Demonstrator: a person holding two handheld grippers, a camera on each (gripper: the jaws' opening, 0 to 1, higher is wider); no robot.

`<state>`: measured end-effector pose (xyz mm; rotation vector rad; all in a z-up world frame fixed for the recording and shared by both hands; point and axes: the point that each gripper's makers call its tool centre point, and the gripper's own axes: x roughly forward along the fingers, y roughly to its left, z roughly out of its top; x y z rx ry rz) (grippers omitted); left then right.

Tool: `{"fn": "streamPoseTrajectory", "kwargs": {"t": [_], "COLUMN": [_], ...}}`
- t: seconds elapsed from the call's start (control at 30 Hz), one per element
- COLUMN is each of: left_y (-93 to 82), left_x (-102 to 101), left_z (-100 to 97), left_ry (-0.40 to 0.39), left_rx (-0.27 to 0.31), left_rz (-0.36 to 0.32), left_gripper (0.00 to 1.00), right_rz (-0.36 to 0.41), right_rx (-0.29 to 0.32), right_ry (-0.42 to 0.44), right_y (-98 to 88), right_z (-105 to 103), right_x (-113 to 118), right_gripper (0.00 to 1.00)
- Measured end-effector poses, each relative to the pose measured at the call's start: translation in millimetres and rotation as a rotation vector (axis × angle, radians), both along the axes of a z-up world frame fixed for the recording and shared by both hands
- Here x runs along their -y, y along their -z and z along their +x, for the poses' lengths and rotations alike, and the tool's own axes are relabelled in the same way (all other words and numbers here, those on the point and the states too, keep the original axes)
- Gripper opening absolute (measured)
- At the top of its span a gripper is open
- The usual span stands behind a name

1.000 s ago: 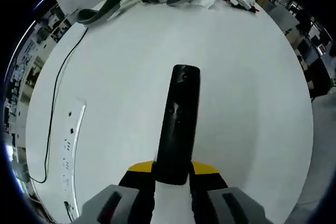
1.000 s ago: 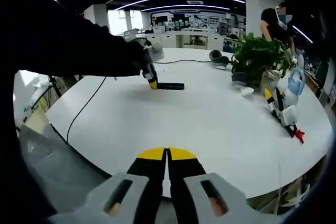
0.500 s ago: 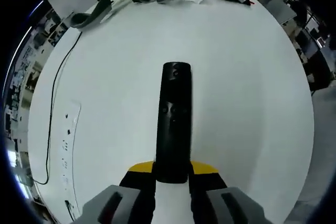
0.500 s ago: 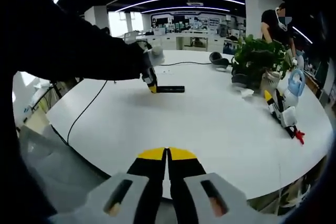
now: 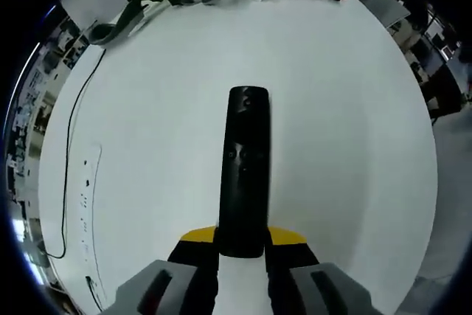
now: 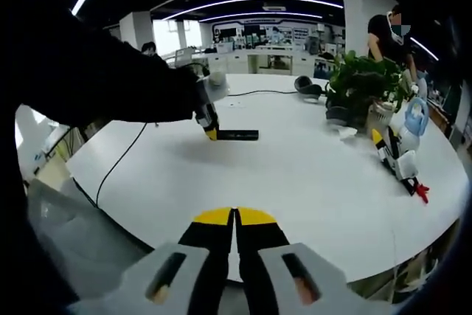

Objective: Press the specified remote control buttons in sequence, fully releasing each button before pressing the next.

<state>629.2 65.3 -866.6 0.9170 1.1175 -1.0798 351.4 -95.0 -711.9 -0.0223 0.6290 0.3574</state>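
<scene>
Remote control (image 5: pixel 244 171), a long black bar, is clamped by its near end in the left claw (image 5: pixel 243 245), with its button face turned toward that claw's camera. It extends out over the white bench (image 5: pixel 346 130); whether its underside rests on the bench or hangs just above cannot be told. Holding it by the end leaves the whole button area exposed, which should let the other claw reach the keys while the body stays steady.

In the right gripper view the same remote (image 6: pixel 237 135) lies level near the bench surface, gripped at one end by the left claw (image 6: pixel 210 131) below a dark sleeve (image 6: pixel 96 79).

Right claw (image 6: pixel 236 237) has its jaws pressed together, holding nothing, well apart from the remote. A closed tip suits pressing single buttons. No button is being pressed at present.
</scene>
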Motion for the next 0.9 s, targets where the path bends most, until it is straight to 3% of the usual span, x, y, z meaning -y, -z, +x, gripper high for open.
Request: {"fn": "streamPoseTrajectory", "kwargs": {"t": [0.9], "left_y": [3.5], "left_x": [0.4], "left_z": [-60.0], "left_ry": [0.076], "left_rx": [-0.024], "left_rz": [0.065], "left_gripper": [0.23], "right_rz": [0.029], "right_rx": [0.03], "right_ry": [-0.026], "right_y": [-6.0], "right_z": [-0.5], "right_x": [-4.8], "right_gripper": [0.0]}}
